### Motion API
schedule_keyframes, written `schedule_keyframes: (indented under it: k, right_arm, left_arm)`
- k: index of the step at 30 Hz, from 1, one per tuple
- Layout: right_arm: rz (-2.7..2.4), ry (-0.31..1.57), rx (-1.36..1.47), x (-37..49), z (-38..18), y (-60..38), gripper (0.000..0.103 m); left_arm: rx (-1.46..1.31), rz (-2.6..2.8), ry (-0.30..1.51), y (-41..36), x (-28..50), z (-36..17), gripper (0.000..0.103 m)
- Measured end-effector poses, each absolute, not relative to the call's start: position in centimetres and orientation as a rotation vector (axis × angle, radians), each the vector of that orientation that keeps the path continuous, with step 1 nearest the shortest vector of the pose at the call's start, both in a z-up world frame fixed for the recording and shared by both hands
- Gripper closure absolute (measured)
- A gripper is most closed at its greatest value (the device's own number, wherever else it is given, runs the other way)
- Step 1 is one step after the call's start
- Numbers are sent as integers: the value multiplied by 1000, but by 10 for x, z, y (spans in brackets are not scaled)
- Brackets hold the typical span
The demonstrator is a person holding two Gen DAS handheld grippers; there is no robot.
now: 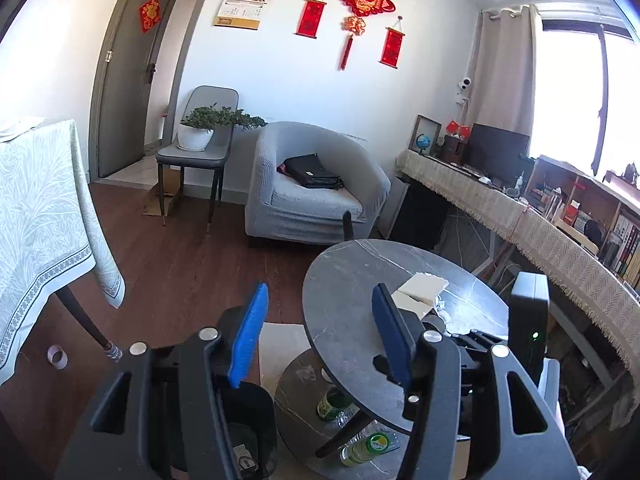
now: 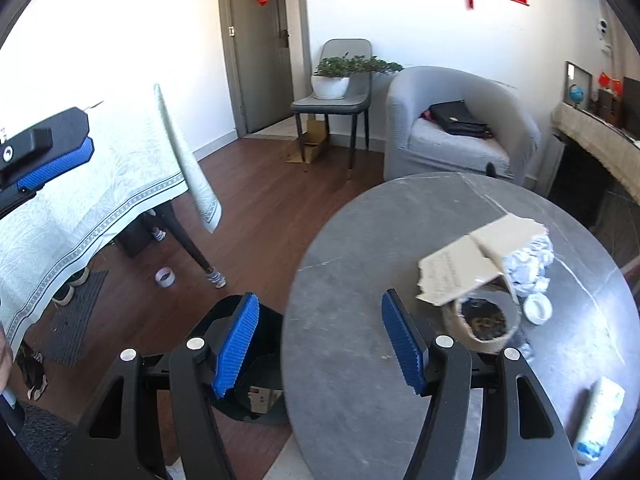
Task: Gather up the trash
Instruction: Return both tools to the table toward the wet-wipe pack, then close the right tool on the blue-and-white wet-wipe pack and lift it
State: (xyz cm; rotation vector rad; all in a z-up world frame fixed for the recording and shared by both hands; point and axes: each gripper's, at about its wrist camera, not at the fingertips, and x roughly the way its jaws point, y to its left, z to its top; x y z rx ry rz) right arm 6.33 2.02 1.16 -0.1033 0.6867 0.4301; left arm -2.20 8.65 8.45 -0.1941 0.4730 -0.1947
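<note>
A round grey marble table [image 2: 360,264] holds the trash: torn cardboard [image 2: 464,264], crumpled white paper [image 2: 528,264], a paper cup with dark dregs [image 2: 486,320], a white lid [image 2: 538,308] and a tissue pack [image 2: 600,416]. A black bin [image 2: 256,396] stands on the floor left of the table. My right gripper [image 2: 320,340] is open and empty over the table's left edge. My left gripper [image 1: 320,332] is open and empty, above the bin [image 1: 248,440] and the table edge [image 1: 332,320]; the cardboard [image 1: 420,286] lies beyond it.
Green bottles [image 1: 368,446] lie on the table's lower shelf. A cloth-covered table [image 2: 80,208] stands left, a tape roll [image 2: 165,277] on the floor by its leg. A grey armchair [image 2: 460,128], a chair with a plant [image 2: 336,84] and a long sideboard [image 1: 520,224] ring the room.
</note>
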Motion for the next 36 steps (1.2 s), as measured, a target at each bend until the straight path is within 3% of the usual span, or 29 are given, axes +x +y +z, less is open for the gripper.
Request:
schedule_keyframes:
  k: [9,22,36]
  right_arm:
    - [291,693,-69,50,6,-53,30]
    - [114,684,67,29,-12,-145,26]
    - [-12,694,85,30,-34,-180,21]
  left_arm:
    - [-54,-304,595,14,5,60,36]
    - [234,-278,609,-60,33,31,36]
    - [283,-314,651,-101,76,10,36]
